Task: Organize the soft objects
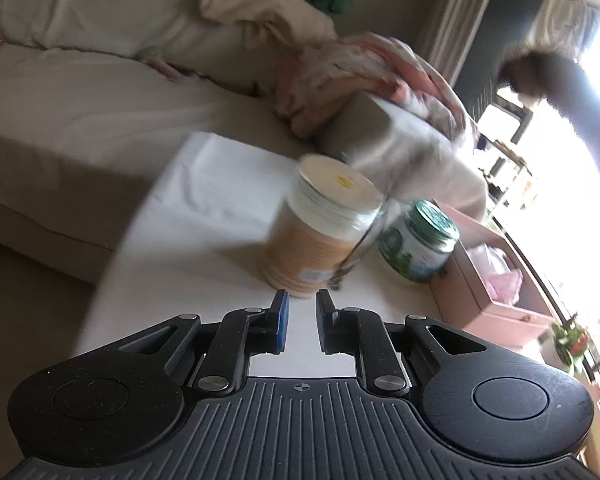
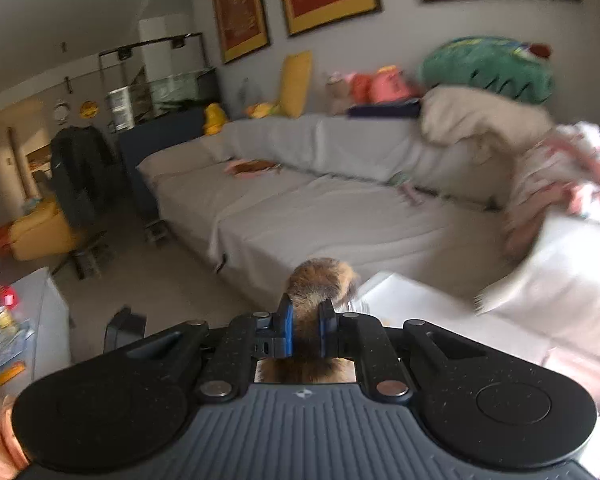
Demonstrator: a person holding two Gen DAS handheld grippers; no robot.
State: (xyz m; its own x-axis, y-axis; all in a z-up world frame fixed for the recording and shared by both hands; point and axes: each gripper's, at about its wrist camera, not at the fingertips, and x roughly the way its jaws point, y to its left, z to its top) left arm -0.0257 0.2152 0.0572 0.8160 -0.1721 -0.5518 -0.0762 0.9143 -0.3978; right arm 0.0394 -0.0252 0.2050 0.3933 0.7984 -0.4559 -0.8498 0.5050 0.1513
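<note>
**Furry toy clamped in my right claw**

Left wrist view: my left claw (image 1: pixel 302 312) is closed with nothing between its pads, poised over the white bench (image 1: pixel 203 216). Just ahead stand a tan jar (image 1: pixel 320 232) and a green-lidded jar (image 1: pixel 420 240); a pink box (image 1: pixel 496 280) sits to the right.

Right wrist view: my right claw (image 2: pixel 307 322) pinches a brown furry toy (image 2: pixel 320 280), lifted before the grey sofa (image 2: pixel 300 208).

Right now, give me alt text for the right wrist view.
The right gripper is shut on a furry brown soft toy, held above a white table. Behind it runs a long grey sofa with plush toys along its back.
</note>
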